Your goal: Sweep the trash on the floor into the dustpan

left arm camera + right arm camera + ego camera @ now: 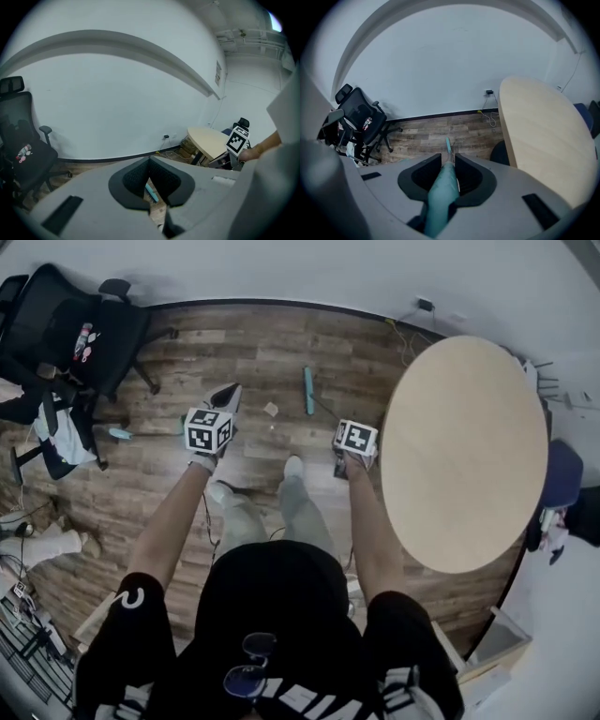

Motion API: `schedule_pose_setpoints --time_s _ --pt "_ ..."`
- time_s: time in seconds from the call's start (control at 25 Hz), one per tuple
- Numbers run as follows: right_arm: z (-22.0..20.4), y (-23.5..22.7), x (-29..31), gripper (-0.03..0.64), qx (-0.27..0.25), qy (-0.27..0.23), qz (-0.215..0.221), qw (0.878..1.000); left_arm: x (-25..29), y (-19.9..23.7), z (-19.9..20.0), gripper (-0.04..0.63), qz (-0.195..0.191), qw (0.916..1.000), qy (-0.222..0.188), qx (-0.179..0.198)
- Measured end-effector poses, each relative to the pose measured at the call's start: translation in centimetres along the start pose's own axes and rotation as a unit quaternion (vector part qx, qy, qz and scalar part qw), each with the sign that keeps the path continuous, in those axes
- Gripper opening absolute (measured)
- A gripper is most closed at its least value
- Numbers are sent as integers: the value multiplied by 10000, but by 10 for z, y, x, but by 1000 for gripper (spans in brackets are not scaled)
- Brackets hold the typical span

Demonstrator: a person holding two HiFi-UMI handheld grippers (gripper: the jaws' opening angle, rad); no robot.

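Arms (178, 521) (both) stretched forward; right claw (448, 160) pinches teal broom handle (439, 199); left claw (150, 162) pressed together.

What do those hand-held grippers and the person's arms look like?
The left gripper and right gripper each have a pale grey body, black-padded jaws and a white cube with black square markers. The person wears a black short-sleeved top with white print.

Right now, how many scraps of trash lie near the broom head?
1: a small beige scrap on the wooden floor, left of the teal broom head. Smaller bits may be hidden or too small to see.
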State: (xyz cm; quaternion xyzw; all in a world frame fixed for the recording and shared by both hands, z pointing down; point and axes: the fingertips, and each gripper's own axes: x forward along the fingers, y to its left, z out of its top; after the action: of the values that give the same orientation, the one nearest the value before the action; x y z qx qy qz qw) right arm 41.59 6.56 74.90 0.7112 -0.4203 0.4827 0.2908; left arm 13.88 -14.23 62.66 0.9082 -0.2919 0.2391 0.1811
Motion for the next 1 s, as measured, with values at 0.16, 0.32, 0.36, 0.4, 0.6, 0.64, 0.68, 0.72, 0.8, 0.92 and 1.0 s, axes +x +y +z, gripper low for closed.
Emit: schedule_pose_setpoints --time_s 0.16,0.32,0.36,0.4,0.6,0.64,0.68,0.72,0.8,0.92,1.0 --pt "-25 19 21 84 193 27 34 9998 7 9 -28 -3 -261 9994 203 141" --pt "-57 43 38 84 182 160 31 9997 2 17 -56 -3 -473 9979 376 248" --pt "-67 40 40 84 131 275 -177 9994 1 20 -61 -3 -522 9974 403 281" --pt "-74 44 43 84 119 324 -253 9991 0 24 -66 -3 -567 9970 422 316" --pt "-101 87 49 84 147 350 -91 9992 -14 47 -80 -3 -674 9960 427 391" --pt "-106 98 49 84 177 362 -24 9992 -18 52 -83 -3 -678 9961 422 379" --pt "-111 108 50 84 204 351 44 9992 -21 57 -86 -3 -679 9962 418 361" --pt "-117 112 51 84 168 371 -53 9992 -25 62 -89 -3 -678 9963 416 341" --pt "-124 123 52 84 74 353 -159 9992 -33 71 -97 -3 -663 9965 409 303" --pt "-128 176 57 84 127 247 414 9988 -48 91 -107 -3 -604 9972 389 229" --pt "-135 190 56 84 0 301 296 9991 -60 106 -114 -3 -538 9977 372 182"
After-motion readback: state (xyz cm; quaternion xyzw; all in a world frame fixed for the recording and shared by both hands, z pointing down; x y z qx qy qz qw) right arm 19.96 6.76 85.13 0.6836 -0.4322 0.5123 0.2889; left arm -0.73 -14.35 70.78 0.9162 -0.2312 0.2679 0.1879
